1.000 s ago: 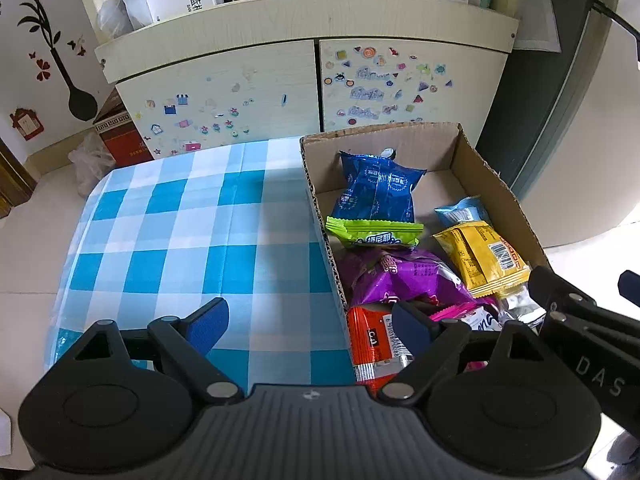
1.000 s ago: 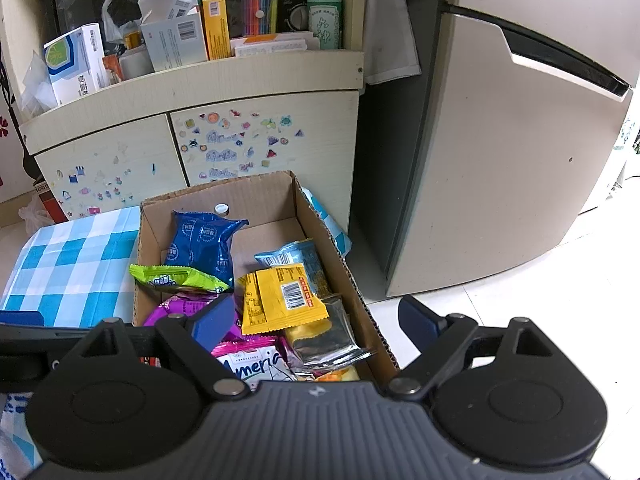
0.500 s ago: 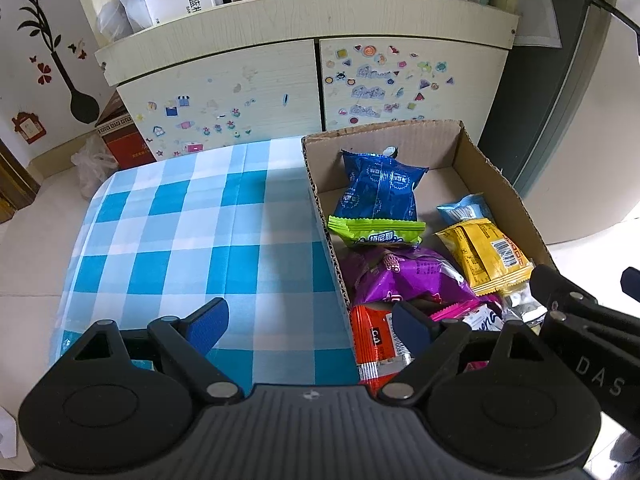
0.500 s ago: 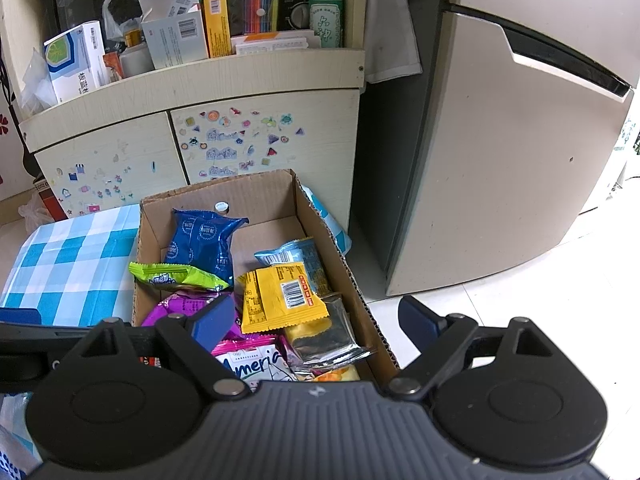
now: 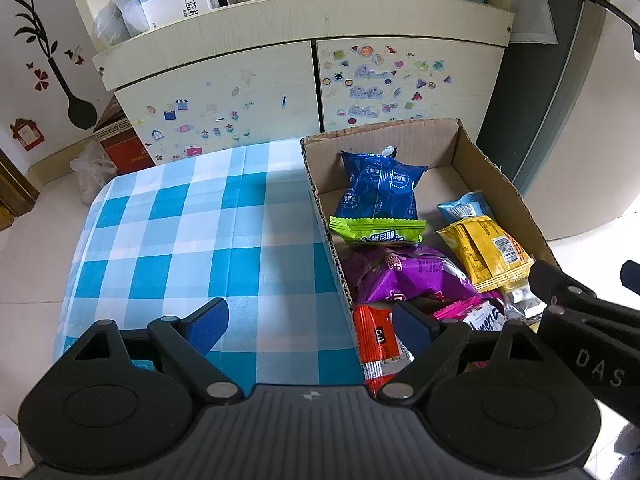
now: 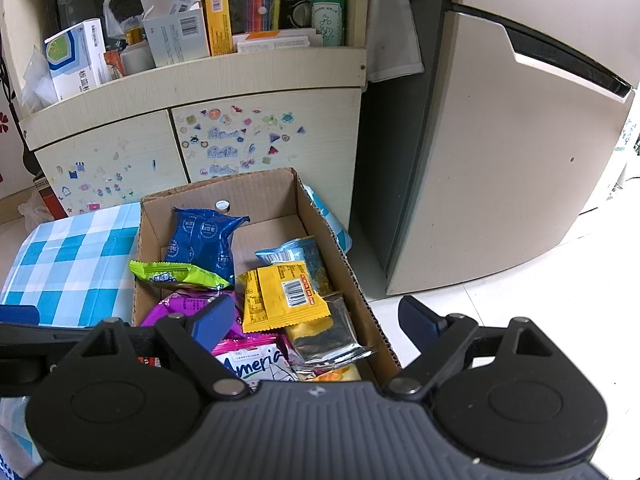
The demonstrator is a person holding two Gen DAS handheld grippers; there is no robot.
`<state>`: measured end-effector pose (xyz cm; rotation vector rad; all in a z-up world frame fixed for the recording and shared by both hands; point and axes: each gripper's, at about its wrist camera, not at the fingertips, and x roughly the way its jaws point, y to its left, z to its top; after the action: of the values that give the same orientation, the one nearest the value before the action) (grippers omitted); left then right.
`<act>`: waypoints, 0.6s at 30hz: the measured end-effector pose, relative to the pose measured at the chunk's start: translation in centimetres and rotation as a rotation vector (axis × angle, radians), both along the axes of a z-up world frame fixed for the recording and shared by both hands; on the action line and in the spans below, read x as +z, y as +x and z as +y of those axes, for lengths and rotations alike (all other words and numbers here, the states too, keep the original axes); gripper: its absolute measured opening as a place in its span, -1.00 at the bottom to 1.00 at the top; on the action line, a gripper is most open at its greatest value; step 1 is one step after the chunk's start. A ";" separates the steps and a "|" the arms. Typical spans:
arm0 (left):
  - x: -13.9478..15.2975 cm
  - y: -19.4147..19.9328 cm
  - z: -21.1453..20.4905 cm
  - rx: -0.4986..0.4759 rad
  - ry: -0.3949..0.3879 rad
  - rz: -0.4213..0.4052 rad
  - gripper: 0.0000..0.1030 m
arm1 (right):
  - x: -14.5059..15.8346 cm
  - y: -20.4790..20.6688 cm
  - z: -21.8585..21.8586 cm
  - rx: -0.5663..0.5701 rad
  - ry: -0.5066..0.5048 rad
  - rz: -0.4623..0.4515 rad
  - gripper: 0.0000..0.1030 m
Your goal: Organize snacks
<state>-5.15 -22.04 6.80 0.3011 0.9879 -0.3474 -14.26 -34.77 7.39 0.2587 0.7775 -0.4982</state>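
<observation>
A cardboard box [image 5: 500, 176] [image 6: 320, 224] stands on the right side of a blue-checked tablecloth [image 5: 192, 240] [image 6: 68, 264]. It holds several snack packets: a blue one [image 5: 378, 190] [image 6: 204, 240], a green one [image 5: 376, 232] [image 6: 176, 276], a purple one [image 5: 412, 274], a yellow one [image 5: 484, 248] [image 6: 280, 296], a red one [image 5: 378, 344], a pink-white one [image 6: 252, 356] and a silver one [image 6: 332, 336]. My left gripper [image 5: 310, 320] is open and empty above the box's near left edge. My right gripper [image 6: 318, 316] is open and empty above the box's near end.
A cream cabinet with stickers [image 5: 304, 84] [image 6: 200, 136] stands behind the table, its top shelf full of boxes and bottles. A fridge [image 6: 500, 152] stands to the right. A red carton [image 5: 120, 144] and a plastic bag lie on the floor at the left.
Both grippers have drawn back and up very slightly; the view has shifted a little. Both stay open and empty. The snacks have not moved.
</observation>
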 end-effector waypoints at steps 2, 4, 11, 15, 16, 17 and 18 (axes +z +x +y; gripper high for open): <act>-0.1 0.1 0.1 -0.005 -0.006 0.010 0.78 | -0.1 0.0 0.1 0.001 -0.002 0.002 0.73; -0.2 0.2 0.3 -0.007 -0.010 0.018 0.78 | 0.0 0.1 0.1 0.003 -0.002 0.004 0.73; -0.3 0.1 0.9 -0.015 -0.004 0.009 0.78 | -0.1 0.4 0.4 0.022 -0.003 0.011 0.73; -0.2 0.0 1.5 -0.019 -0.004 0.003 0.78 | -0.2 0.5 0.7 0.040 0.000 0.008 0.73; -0.1 0.0 1.6 -0.021 -0.004 0.003 0.78 | -0.2 0.6 0.8 0.044 0.000 0.008 0.73; -0.1 0.0 1.7 -0.024 -0.004 0.003 0.78 | -0.2 0.7 0.9 0.047 0.000 0.009 0.73; -0.1 0.0 1.8 -0.025 -0.004 0.004 0.78 | -0.2 0.7 0.9 0.049 -0.001 0.009 0.73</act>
<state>-5.17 -20.27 6.72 0.3089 0.9882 -0.3727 -13.55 -33.83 7.20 0.2359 0.7908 -0.4538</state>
